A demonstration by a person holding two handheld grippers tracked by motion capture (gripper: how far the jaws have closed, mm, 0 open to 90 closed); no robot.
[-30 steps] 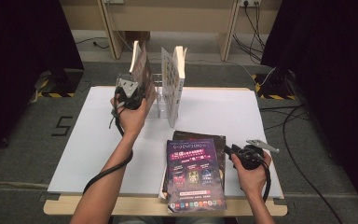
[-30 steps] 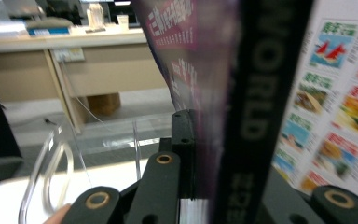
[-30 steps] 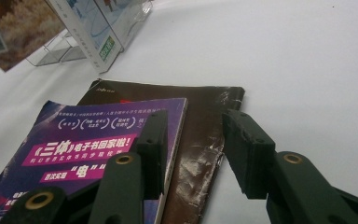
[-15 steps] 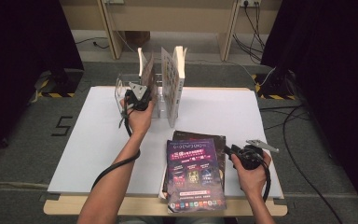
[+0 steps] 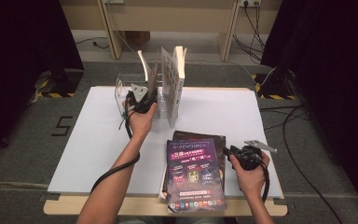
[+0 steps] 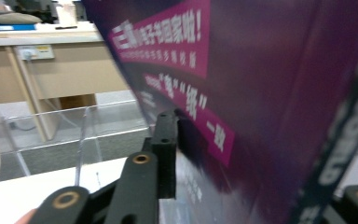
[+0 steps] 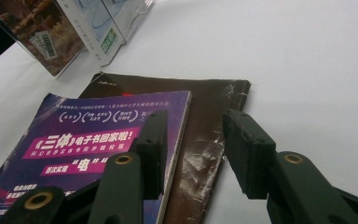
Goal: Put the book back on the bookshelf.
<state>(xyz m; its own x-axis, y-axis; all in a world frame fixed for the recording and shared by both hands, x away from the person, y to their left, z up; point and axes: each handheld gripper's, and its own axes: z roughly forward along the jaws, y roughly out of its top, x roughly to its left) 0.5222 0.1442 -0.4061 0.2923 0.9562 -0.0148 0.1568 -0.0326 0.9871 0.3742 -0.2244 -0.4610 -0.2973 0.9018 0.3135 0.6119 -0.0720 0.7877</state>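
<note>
At the far edge of the white table (image 5: 93, 140), left of centre, stands a clear acrylic rack (image 5: 121, 93) with thin upright dividers, glassy and see-through. The left gripper (image 5: 142, 97) reaches into it, black-jawed, with a grey plate on top and a dark cable trailing back along the forearm. Its jaws have just been opening, and a purple book (image 6: 270, 93) stands between them: glossy cover, magenta bands, white print. In the left gripper view one black jaw stands on the cover side just clear of the cover, the other on the far side of the book, so the grip looks let go, the jaws at a middling width. This book stands nearly upright in the rack, leaning slightly.

Right beside it in the rack stands a white book (image 5: 170, 86), its cover a grid of small pictures, with one more pale volume behind it. That makes three standing books.

Near the front edge, right of centre, lie two more books in a flat stack: a purple paperback (image 5: 195, 175) on top and a dark brown book (image 7: 205, 140) with a scuffed, shiny cover beneath it, showing along the right side.

The right gripper (image 7: 193, 149) sits at the stack's right edge, jaws wide and holding nothing, straddling the paperback's right edge just above both covers.
</note>
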